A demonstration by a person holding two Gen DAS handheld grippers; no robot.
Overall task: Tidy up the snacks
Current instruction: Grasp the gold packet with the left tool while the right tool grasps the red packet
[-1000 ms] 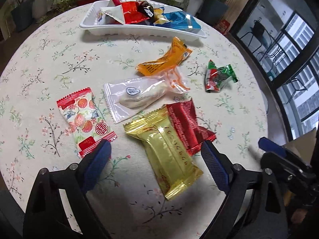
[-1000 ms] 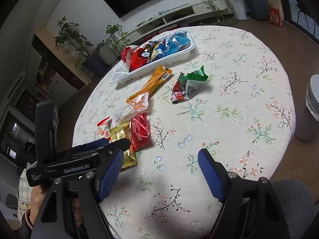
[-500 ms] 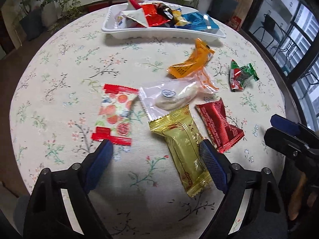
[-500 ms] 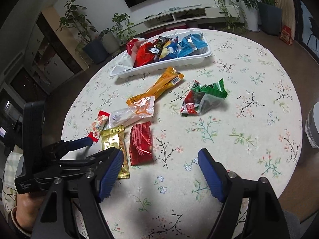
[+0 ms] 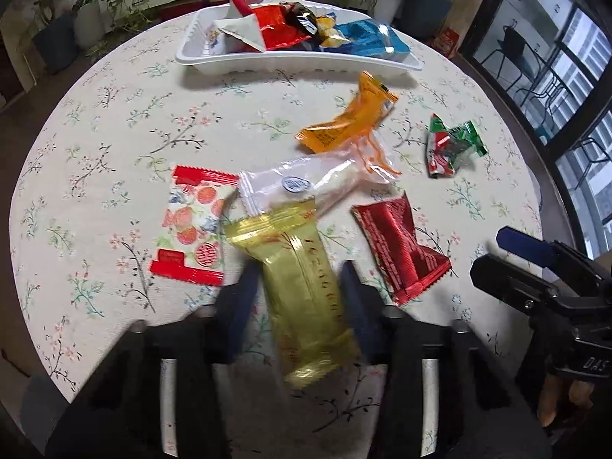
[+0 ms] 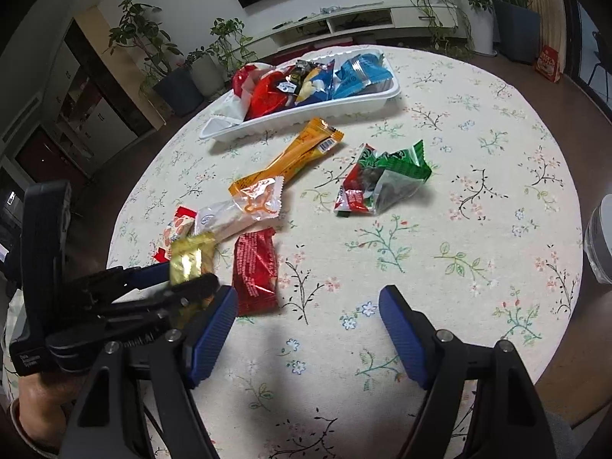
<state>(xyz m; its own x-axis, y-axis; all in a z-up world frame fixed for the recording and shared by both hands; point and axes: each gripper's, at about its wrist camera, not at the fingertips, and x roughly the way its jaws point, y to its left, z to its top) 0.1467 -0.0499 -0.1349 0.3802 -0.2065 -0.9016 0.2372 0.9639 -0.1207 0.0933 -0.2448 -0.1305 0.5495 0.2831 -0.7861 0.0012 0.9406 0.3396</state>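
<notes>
Round floral table point(image 5: 114, 122) carries loose snacks; the left gripper point(image 5: 298, 290), near its front edge, has just been closing and now pinches the gold packet point(image 5: 302, 287), so it can go to the white tray point(image 5: 290, 65) at the far edge. Right gripper point(image 6: 306, 329) hangs released

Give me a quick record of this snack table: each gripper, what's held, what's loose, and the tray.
left gripper: fingers have just been closing, now shut on the gold snack pack
right gripper: open, nothing between its fingers
loose on table: red pack, clear pack, orange pack, green pack, strawberry-print pack
tray: white, several snacks inside
</notes>
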